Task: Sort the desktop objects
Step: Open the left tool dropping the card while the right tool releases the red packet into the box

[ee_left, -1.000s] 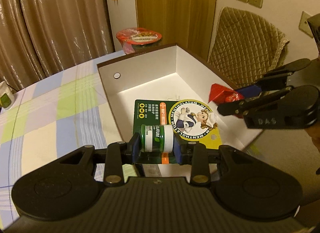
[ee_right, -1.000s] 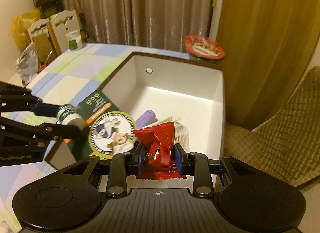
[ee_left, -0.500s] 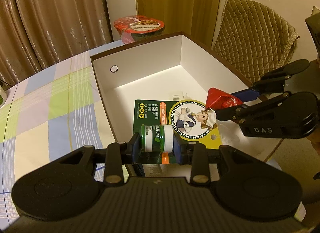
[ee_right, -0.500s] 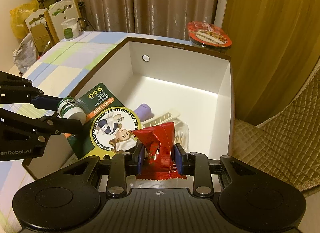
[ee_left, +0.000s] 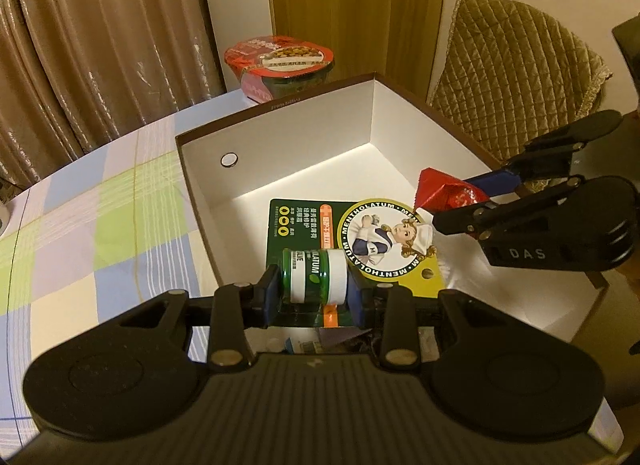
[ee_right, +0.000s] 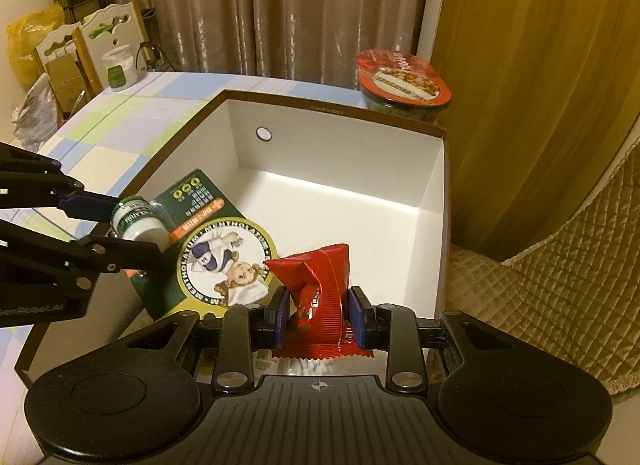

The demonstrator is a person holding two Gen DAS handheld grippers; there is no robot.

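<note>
My left gripper [ee_left: 314,292] is shut on a Mentholatum blister pack [ee_left: 352,233], pinching its small green and white jar [ee_left: 314,275], and holds it over the near part of a white box with a brown rim [ee_left: 280,109]. It also shows in the right wrist view [ee_right: 120,225] with the pack [ee_right: 224,261]. My right gripper [ee_right: 320,319] is shut on a red snack packet [ee_right: 320,285] above the box [ee_right: 432,201]. It also shows in the left wrist view [ee_left: 452,209] with the packet [ee_left: 444,189].
An instant noodle bowl [ee_left: 280,65] stands behind the box on the checked tablecloth [ee_left: 100,225]. A quilted chair [ee_left: 516,65] is to the right. A green and white cup [ee_right: 118,71] sits at the table's far left. The box's far half is bare.
Both grippers have moved forward and further over the box with their items still held. The box now fills more of both views.
</note>
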